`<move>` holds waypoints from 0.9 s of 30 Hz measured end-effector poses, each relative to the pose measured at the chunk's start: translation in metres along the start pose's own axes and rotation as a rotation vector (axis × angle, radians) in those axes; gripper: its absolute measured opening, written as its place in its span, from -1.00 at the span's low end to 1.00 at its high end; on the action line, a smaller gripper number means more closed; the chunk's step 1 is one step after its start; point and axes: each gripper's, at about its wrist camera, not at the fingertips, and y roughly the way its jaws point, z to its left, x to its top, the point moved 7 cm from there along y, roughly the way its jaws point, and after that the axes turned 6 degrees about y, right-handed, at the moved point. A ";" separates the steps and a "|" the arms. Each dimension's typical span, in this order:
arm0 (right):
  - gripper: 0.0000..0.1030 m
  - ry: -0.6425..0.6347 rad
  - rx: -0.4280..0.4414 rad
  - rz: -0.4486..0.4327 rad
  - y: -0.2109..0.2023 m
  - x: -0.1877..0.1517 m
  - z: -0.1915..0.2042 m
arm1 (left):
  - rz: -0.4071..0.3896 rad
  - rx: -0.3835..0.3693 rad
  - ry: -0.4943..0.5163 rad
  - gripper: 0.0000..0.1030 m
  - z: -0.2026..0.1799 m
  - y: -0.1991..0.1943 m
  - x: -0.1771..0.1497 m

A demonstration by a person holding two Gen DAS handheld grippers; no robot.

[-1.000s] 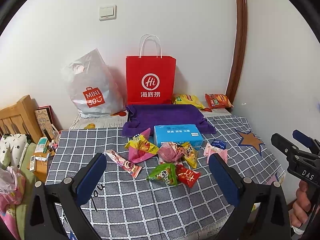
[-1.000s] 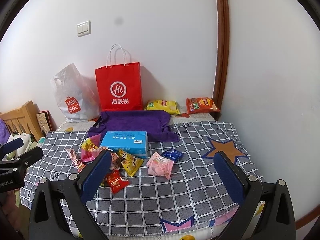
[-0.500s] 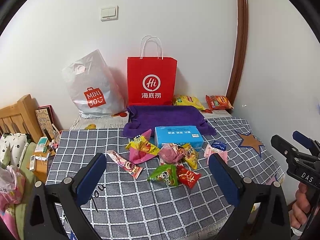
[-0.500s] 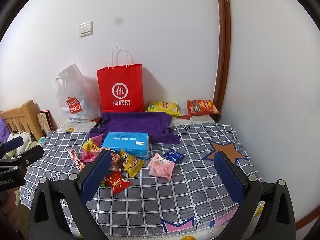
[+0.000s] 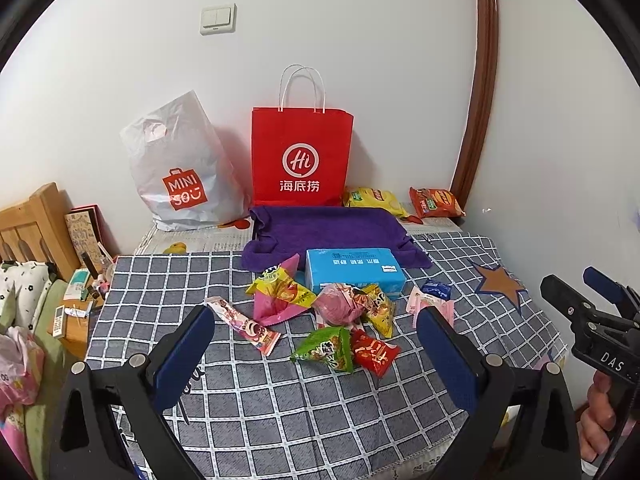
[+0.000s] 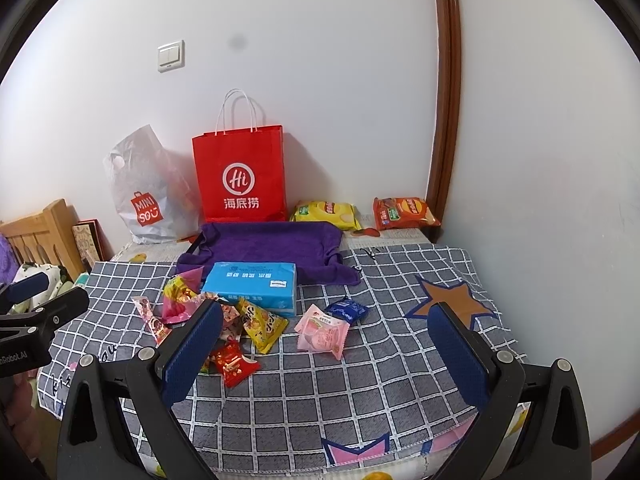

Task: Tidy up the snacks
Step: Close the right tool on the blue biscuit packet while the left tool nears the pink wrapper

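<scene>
Your left gripper (image 5: pixel 316 354) has its fingers spread wide with nothing between them; your right gripper (image 6: pixel 326 354) is equally wide apart and empty. Both hang above the near edge of the desk (image 5: pixel 280 400), clear of every item.

The snacks (image 5: pixel 340 320) lie in a loose cluster ahead of your left gripper, between its fingers in that view. The long pink packet (image 5: pixel 242 324) sits nearest the left finger, its long axis running diagonally from far-left to near-right. The green packet (image 5: pixel 326 350) and red packet (image 5: pixel 374 352) lie side by side at the near edge of the cluster, touching. From your right gripper, the cluster sits ahead and to the left; the pink round-printed packet (image 6: pixel 322 332) and small blue packet (image 6: pixel 346 309) lie ahead, just beside each other, apart from the rest.

A blue tissue box (image 5: pixel 352 272) lies beyond the cluster, long axis crosswise to your left gripper. Behind it lies a purple cloth (image 5: pixel 328 230).

The desk carries a grey checked cover with a star patch (image 6: pixel 454 300). Against the white wall stand a red paper bag (image 5: pixel 302 156) and a white plastic bag (image 5: pixel 180 172); two chip bags (image 6: pixel 364 213) lie far right, near a brown door frame (image 6: pixel 446 80).
</scene>
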 end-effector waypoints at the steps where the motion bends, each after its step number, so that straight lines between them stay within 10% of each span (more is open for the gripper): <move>1: 0.97 0.000 0.000 0.003 0.001 -0.001 0.000 | 0.001 0.000 -0.001 0.97 0.000 0.001 0.000; 27: 0.95 0.029 0.027 0.089 0.080 -0.005 -0.011 | 0.112 -0.019 -0.087 0.90 0.031 0.089 -0.005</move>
